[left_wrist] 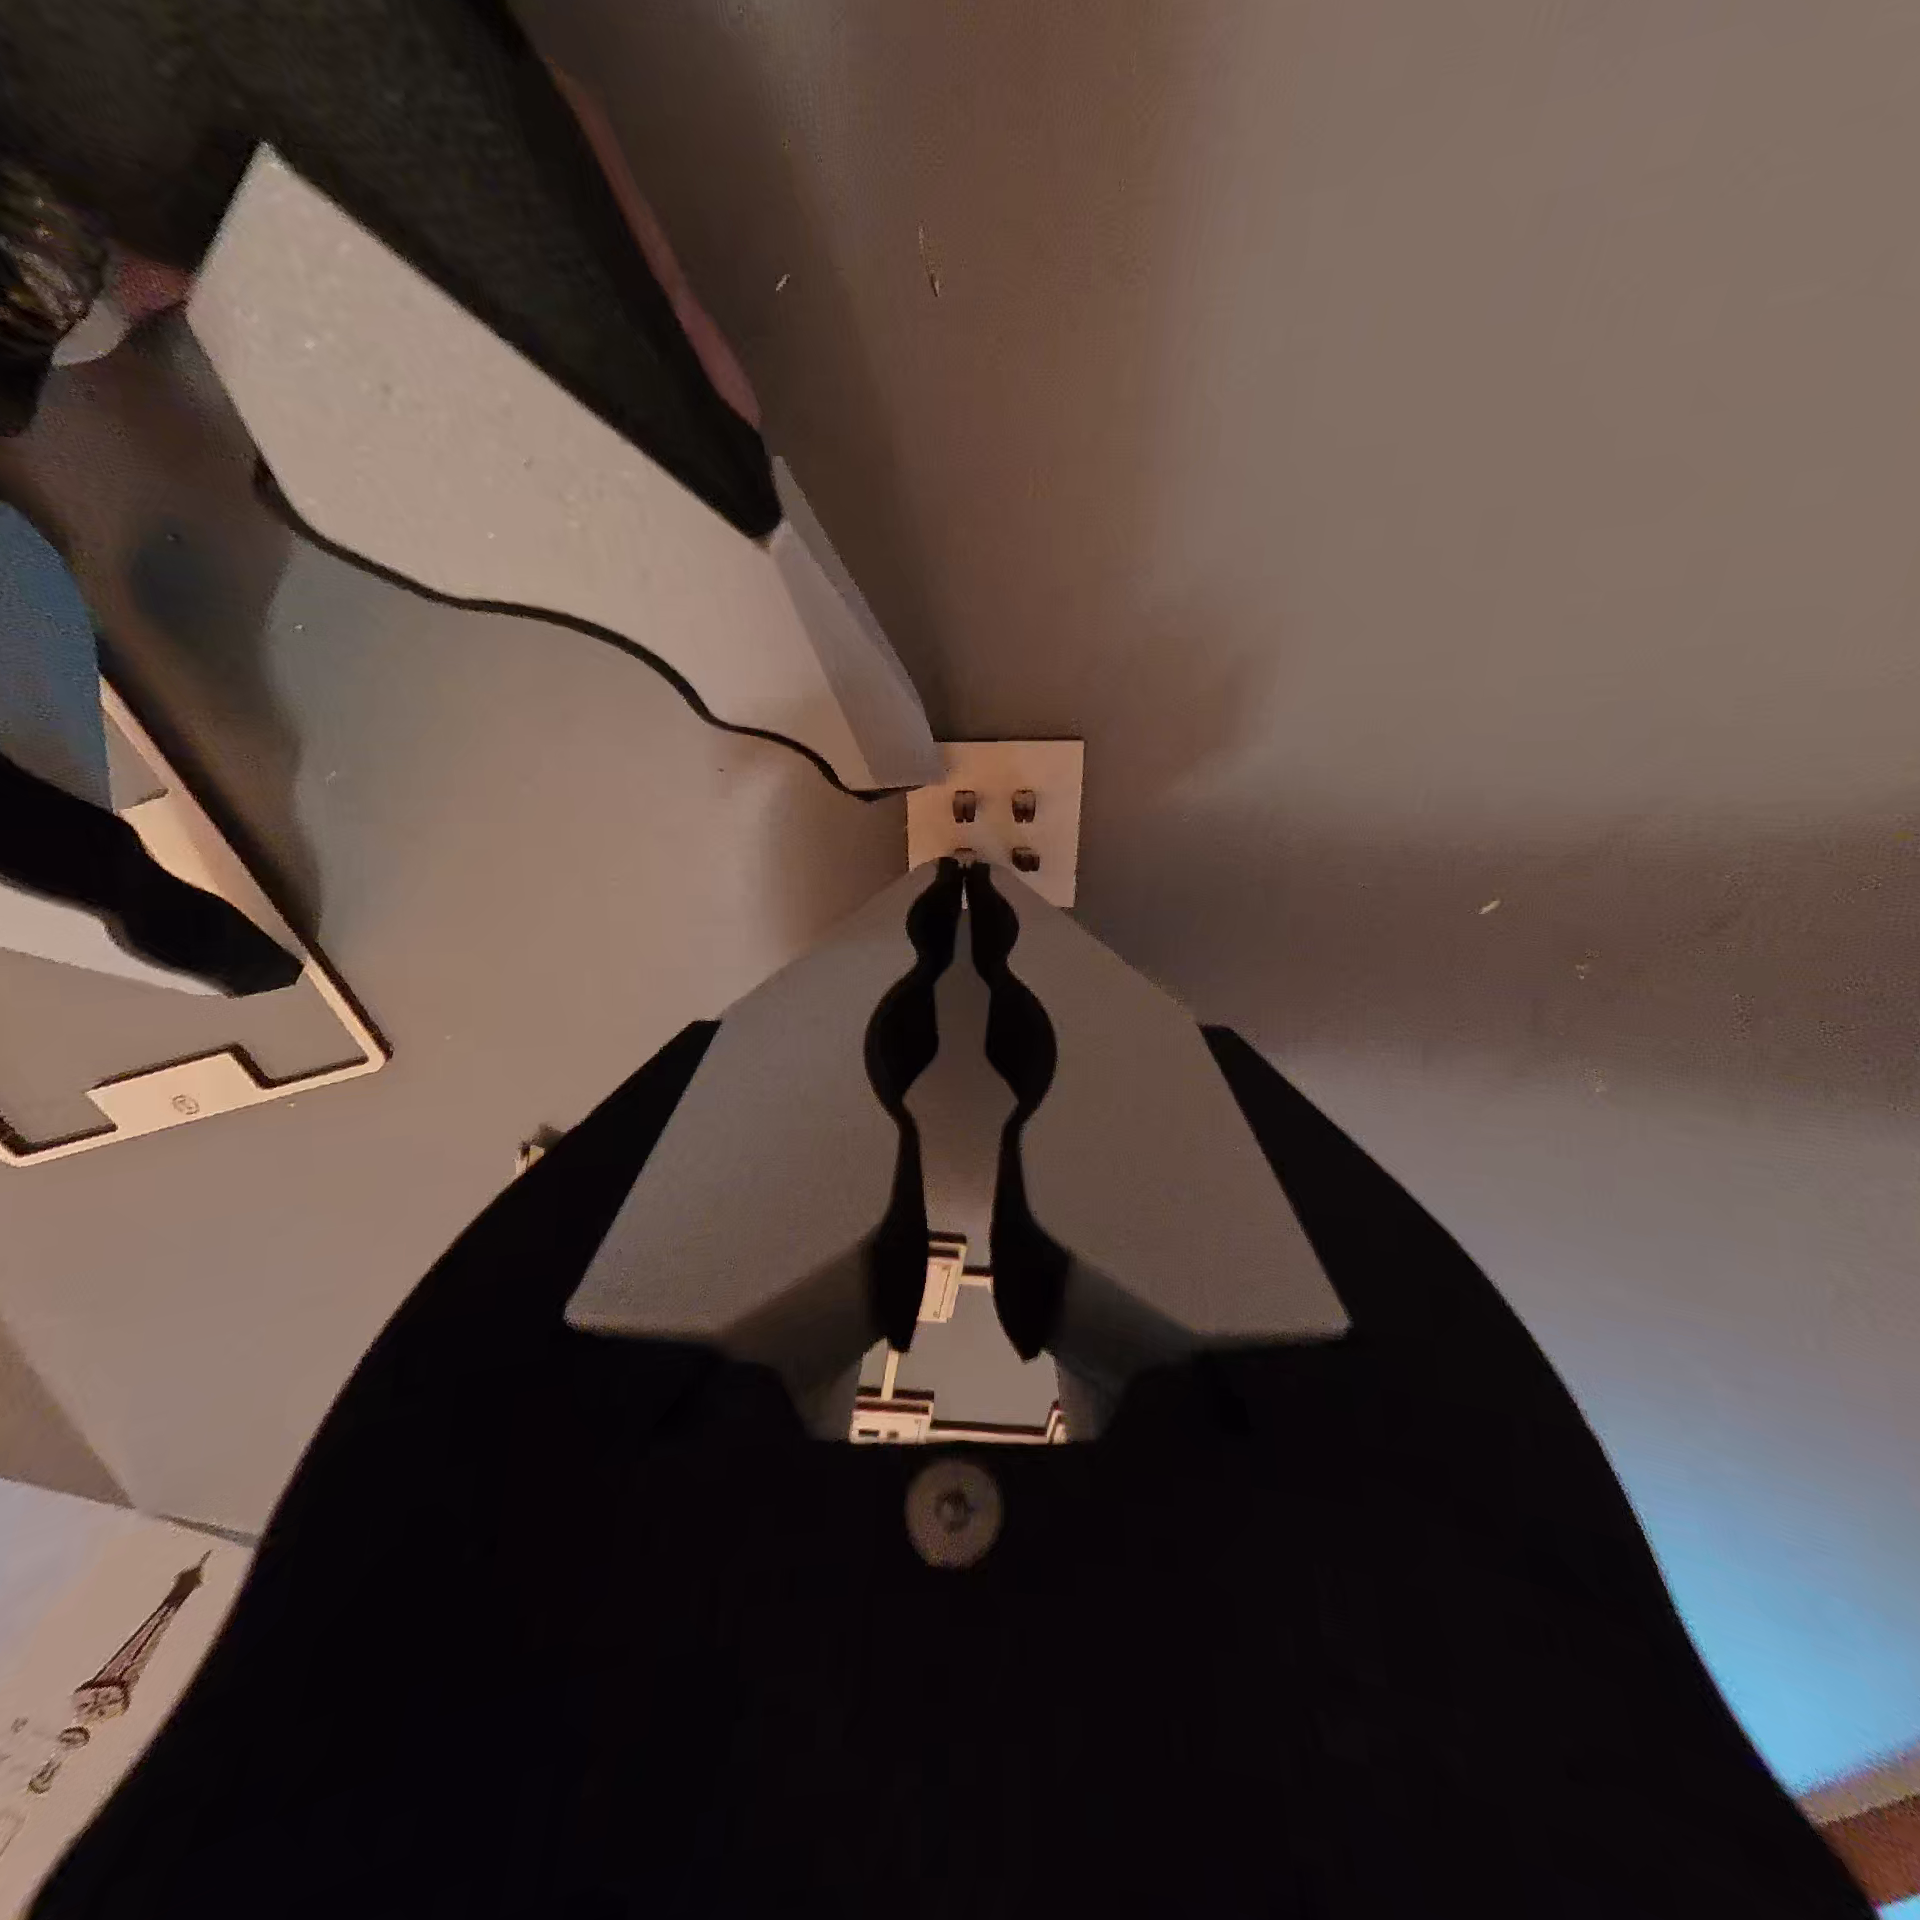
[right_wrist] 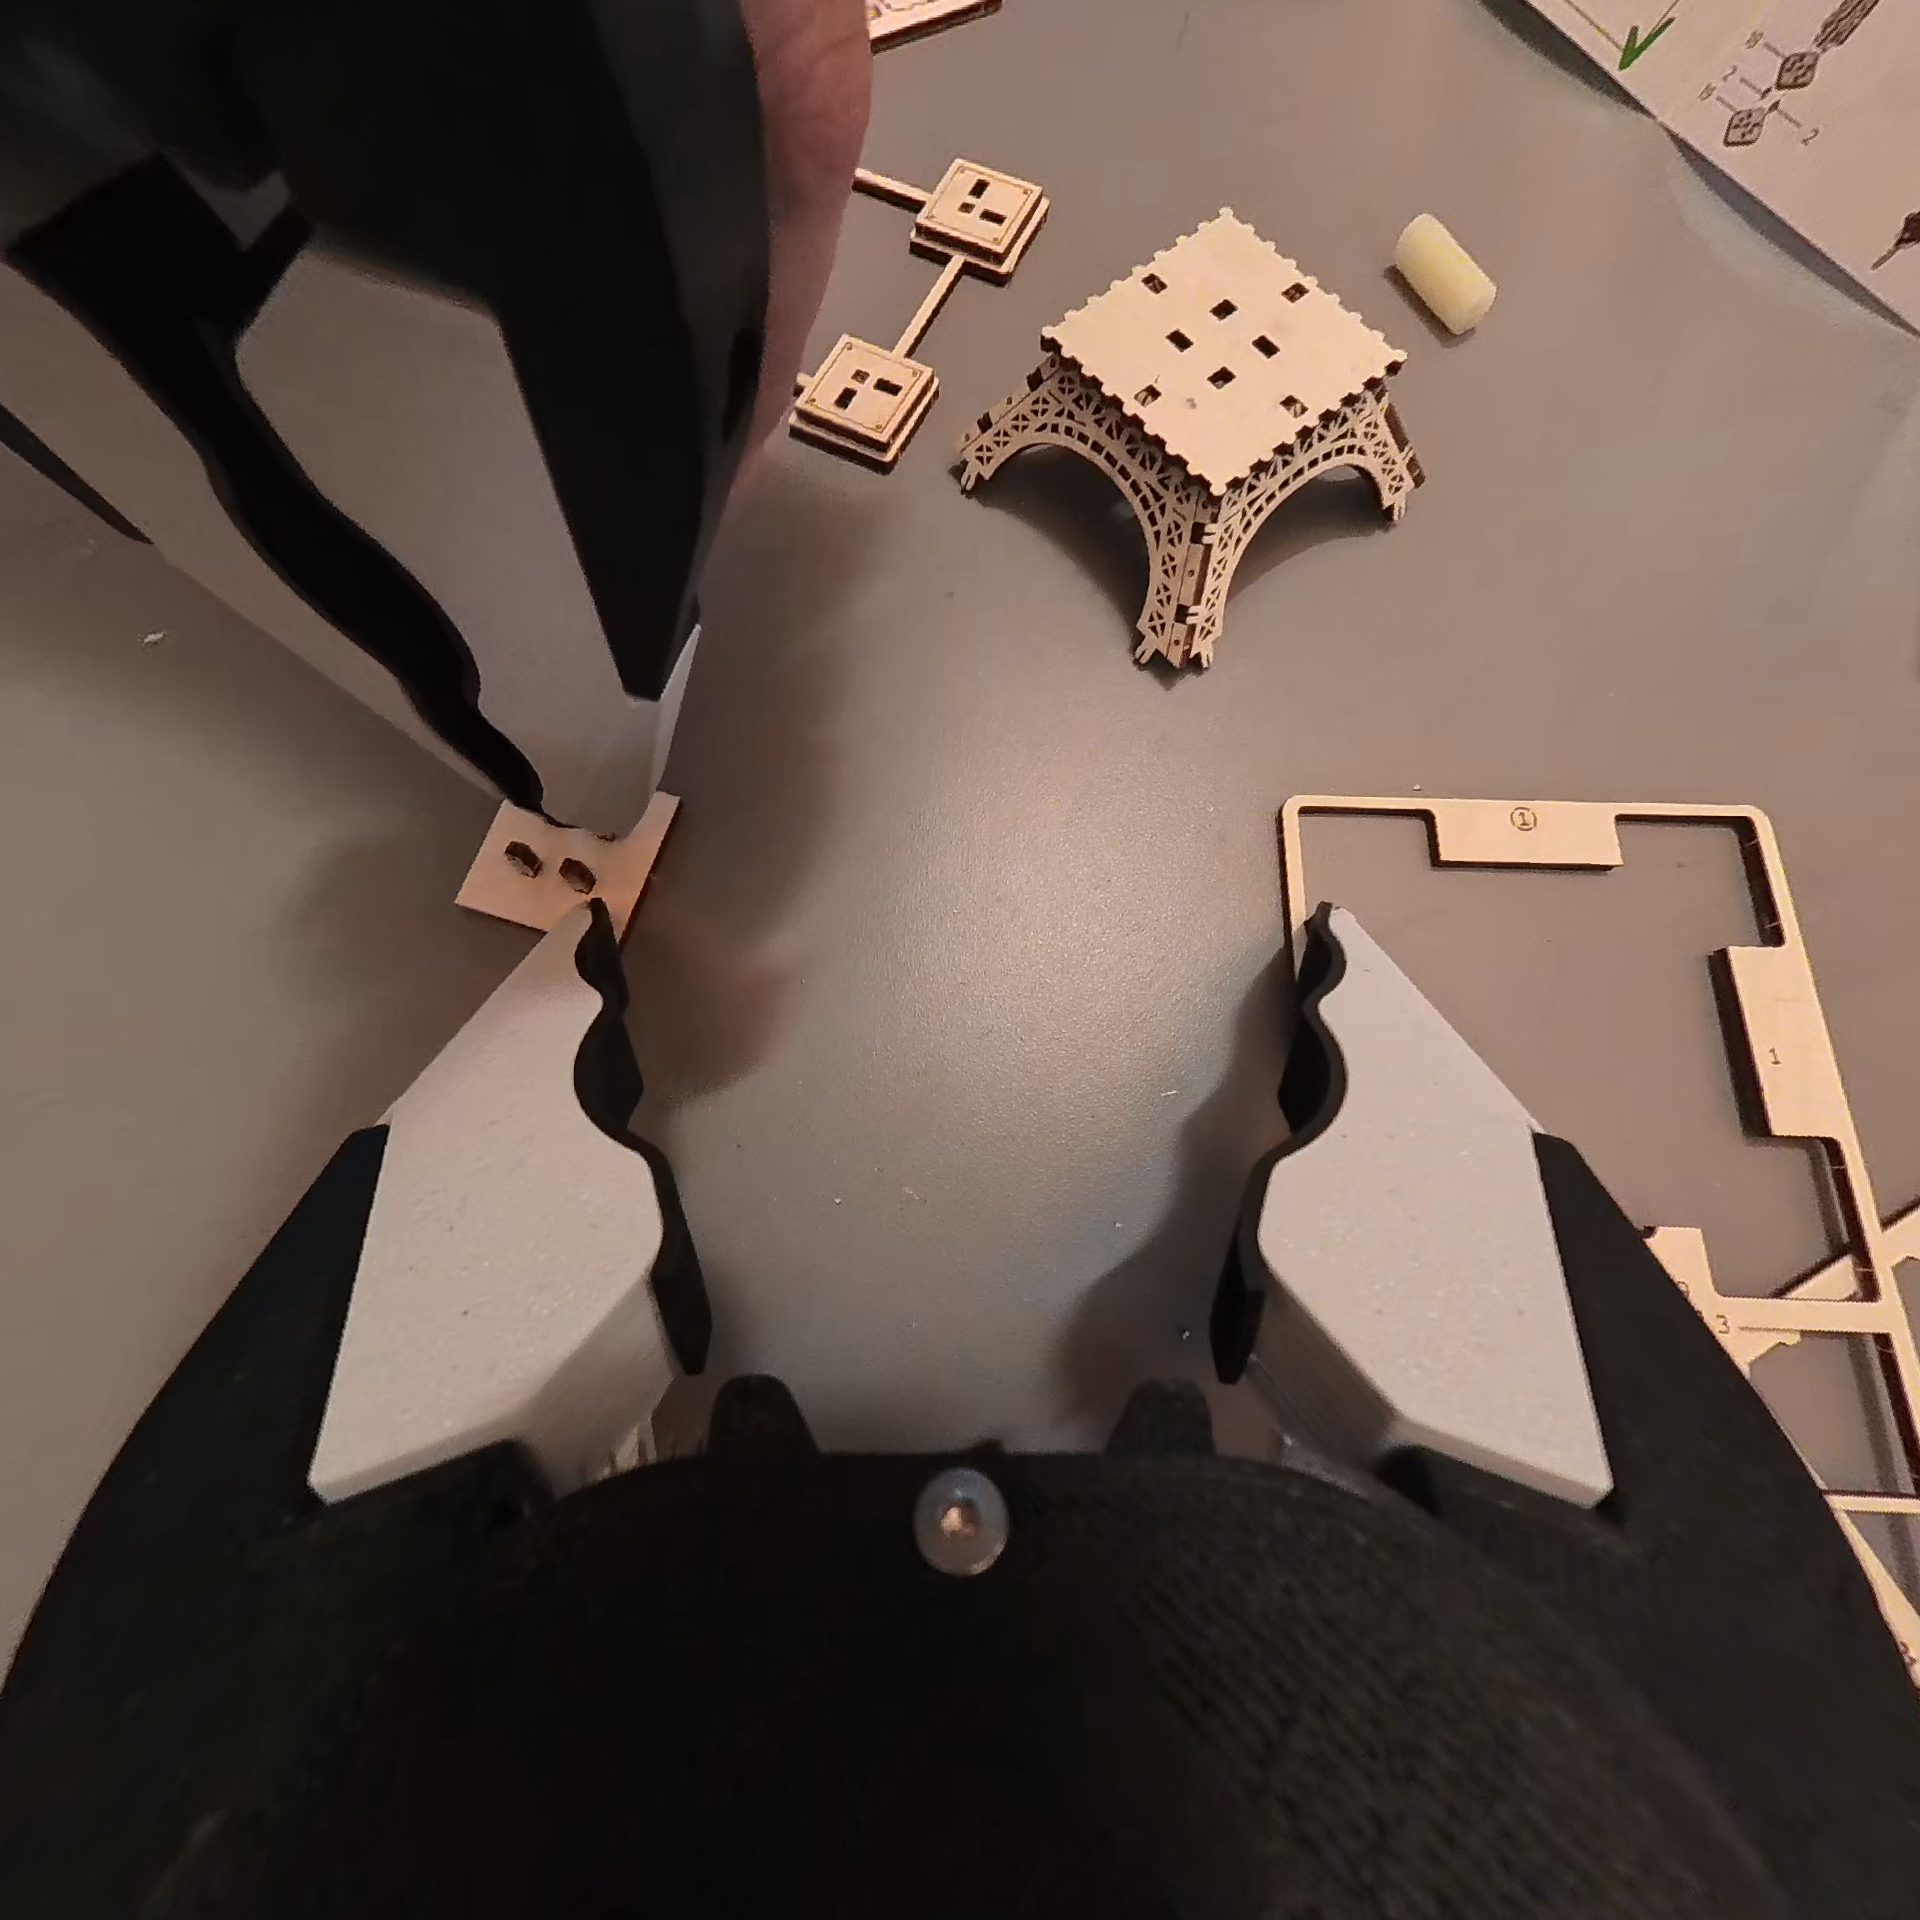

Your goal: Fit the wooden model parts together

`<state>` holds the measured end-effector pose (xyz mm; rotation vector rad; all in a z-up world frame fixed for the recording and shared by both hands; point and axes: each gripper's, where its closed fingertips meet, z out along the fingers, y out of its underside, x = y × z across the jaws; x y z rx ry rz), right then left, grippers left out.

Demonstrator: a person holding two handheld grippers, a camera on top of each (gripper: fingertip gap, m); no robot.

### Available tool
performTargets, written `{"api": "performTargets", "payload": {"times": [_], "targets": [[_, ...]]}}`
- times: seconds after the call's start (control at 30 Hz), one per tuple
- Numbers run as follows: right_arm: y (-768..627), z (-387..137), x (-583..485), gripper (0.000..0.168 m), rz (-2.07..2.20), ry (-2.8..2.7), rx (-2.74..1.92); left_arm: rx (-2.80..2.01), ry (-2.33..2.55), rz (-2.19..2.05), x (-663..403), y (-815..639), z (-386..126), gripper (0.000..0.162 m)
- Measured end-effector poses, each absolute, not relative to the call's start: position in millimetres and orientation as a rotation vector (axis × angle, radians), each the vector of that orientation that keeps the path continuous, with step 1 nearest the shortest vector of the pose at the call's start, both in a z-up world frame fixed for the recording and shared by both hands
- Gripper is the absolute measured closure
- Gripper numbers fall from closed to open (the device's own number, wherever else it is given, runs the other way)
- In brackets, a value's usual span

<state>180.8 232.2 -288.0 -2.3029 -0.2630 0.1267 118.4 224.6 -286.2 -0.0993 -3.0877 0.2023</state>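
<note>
A small square wooden plate [left_wrist: 1039, 774] with holes lies on the grey table [left_wrist: 1455, 520]. My left gripper [left_wrist: 961, 871] is shut, and its tips rest on the plate's near edge. It holds nothing that I can see. In the right wrist view the same plate [right_wrist: 613, 847] sits at the left, with the left gripper [right_wrist: 532, 808] coming down on it from the upper left. My right gripper [right_wrist: 958, 920] is open wide and empty. Its left fingertip [right_wrist: 597, 925] touches the plate's near edge. A wooden lattice tower base [right_wrist: 1205, 416] stands farther back.
Two small square wooden blocks [right_wrist: 862, 395] joined by sticks lie left of the tower base. An emptied wooden parts frame [right_wrist: 1766, 1039] lies at the right. A pale cylinder [right_wrist: 1444, 275] and an instruction sheet [right_wrist: 1766, 94] are at the far right.
</note>
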Motion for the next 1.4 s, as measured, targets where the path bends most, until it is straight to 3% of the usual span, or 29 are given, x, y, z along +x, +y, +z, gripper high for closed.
{"api": "performTargets", "payload": {"times": [0.03,0.8,0.97,1.2,1.4], "targets": [[232.2,-288.0,180.8,0.042,0.127,-0.263,-2.303,-0.104,-3.089,0.183,118.4,224.8,-286.2,0.162],[232.2,-288.0,180.7,0.042,0.125,-0.264,-2.302,-0.013,-3.120,0.169,117.4,223.2,-285.1,0.161],[232.4,-288.0,180.7,0.043,0.124,-0.264,-2.302,0.117,-3.204,0.174,126.4,240.1,-272.3,0.155],[232.5,-288.0,180.8,0.043,0.127,-0.262,-2.303,0.646,-3.355,0.576,133.1,250.6,-233.5,0.141],[232.1,-287.7,181.1,0.043,0.127,-0.261,-2.303,1.509,-3.152,1.030,110.6,250.5,-236.5,0.133]]}}
